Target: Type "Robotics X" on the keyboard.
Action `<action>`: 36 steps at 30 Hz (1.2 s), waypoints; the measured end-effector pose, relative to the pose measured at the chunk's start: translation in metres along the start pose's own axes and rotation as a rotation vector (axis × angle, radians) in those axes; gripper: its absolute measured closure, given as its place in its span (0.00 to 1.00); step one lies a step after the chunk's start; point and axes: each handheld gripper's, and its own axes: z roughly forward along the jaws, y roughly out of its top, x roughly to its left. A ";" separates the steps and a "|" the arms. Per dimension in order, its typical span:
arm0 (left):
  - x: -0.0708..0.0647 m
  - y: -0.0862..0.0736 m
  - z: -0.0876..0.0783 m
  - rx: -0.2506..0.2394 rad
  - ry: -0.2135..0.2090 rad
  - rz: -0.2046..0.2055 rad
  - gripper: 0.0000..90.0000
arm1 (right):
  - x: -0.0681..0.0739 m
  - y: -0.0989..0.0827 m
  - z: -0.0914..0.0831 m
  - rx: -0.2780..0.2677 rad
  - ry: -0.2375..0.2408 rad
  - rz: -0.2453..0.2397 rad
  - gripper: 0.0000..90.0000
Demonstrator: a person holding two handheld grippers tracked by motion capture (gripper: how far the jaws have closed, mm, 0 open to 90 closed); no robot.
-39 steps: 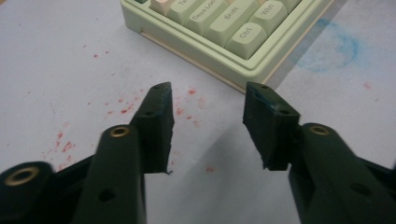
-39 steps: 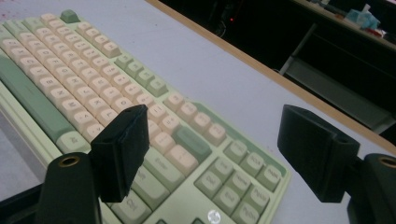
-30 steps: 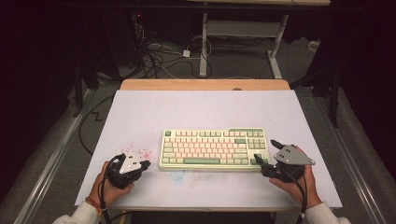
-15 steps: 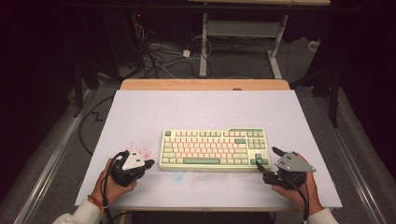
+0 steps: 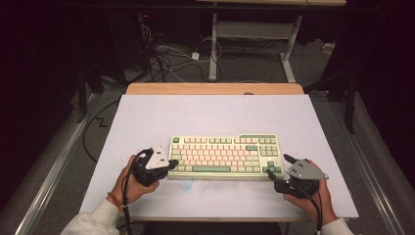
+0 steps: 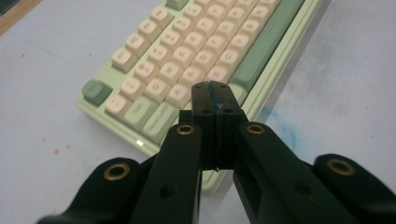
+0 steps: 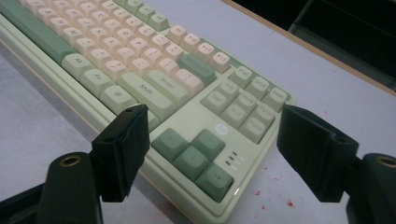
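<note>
Closed tight, pad against pad with nothing between them, the fingers [image 6: 205, 100] of the left gripper [image 5: 172, 162] hover over the near left corner of the keyboard [image 5: 226, 156], their joined tip above the bottom rows of keys [image 6: 187, 60] by the modifiers. Compared with a second ago, that gripper has come in from the bare table [image 5: 205, 117] left of the keyboard to its left edge, while the keyboard itself lies where it did, square on the table near the person's side. With the tip shut into a single point, this reads as lining up to press a key on the left side, though no key looks pushed down yet. At the keyboard's right end, the right gripper [image 5: 279, 169] has barely shifted; its jaws stand wide apart and empty, straddling the near right corner around the arrow keys [image 7: 194, 156] without touching the case. It looks set either to steady that corner or simply to wait.
</note>
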 end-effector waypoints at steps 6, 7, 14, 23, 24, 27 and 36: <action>-0.003 0.019 0.017 0.009 -0.032 0.044 0.98 | 0.001 0.000 0.002 0.007 0.008 -0.010 0.29; -0.004 0.021 0.020 0.011 -0.037 0.047 0.98 | 0.002 0.000 0.002 0.010 0.007 -0.010 0.29; -0.004 0.034 0.040 0.033 -0.068 0.070 0.98 | 0.001 -0.001 0.004 0.015 0.007 -0.015 0.29; -0.005 0.043 0.058 0.064 -0.092 0.088 0.98 | 0.001 -0.002 0.005 0.021 0.010 -0.019 0.29; -0.005 0.043 0.060 0.069 -0.090 0.087 0.98 | 0.001 -0.002 0.005 0.022 0.010 -0.017 0.29; -0.005 0.043 0.063 0.079 -0.091 0.085 0.98 | 0.001 -0.002 0.005 0.021 0.011 -0.018 0.29; -0.003 0.042 0.070 0.102 -0.091 0.086 0.98 | 0.000 -0.001 0.007 0.021 0.018 -0.023 0.29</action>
